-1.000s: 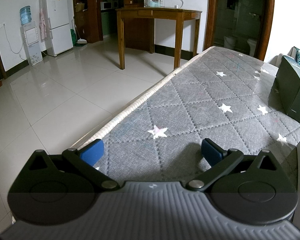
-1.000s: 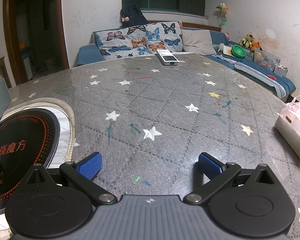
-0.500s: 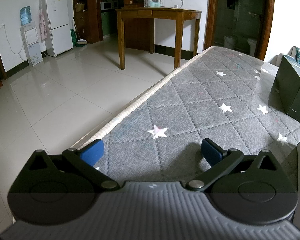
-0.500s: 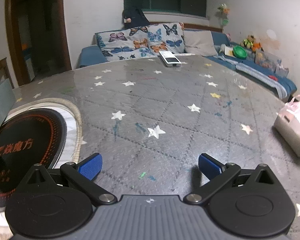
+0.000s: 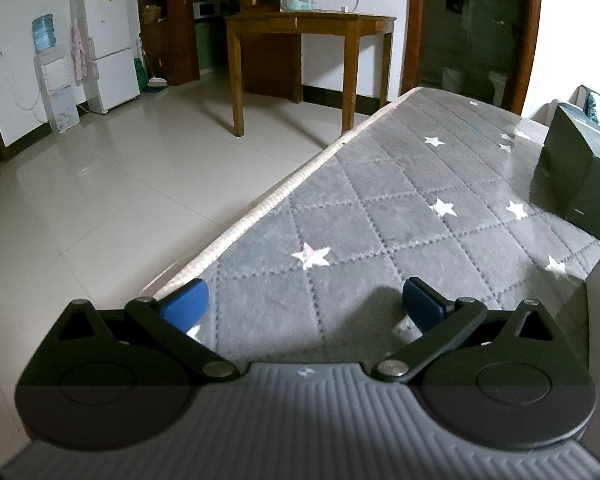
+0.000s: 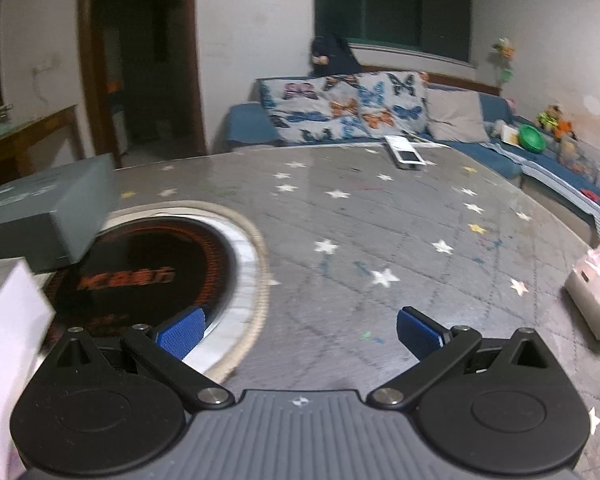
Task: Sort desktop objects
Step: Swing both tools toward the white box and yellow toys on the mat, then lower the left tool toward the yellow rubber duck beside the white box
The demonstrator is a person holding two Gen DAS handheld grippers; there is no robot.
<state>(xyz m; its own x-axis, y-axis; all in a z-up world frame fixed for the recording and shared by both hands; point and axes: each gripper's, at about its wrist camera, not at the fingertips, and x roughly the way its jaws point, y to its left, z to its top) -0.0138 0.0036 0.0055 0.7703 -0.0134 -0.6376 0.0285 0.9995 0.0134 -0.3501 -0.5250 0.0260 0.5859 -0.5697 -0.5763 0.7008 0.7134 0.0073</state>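
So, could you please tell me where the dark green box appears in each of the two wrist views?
Left wrist view: the dark green box sits at the right edge, on the table.
Right wrist view: it is at the left edge, partly over the round black cooktop.
Shared landmark: the grey star-patterned table cover.

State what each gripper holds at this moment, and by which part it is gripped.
Nothing is held. The left gripper and the right gripper both stand open above the table, with only bare cloth between their fingers.
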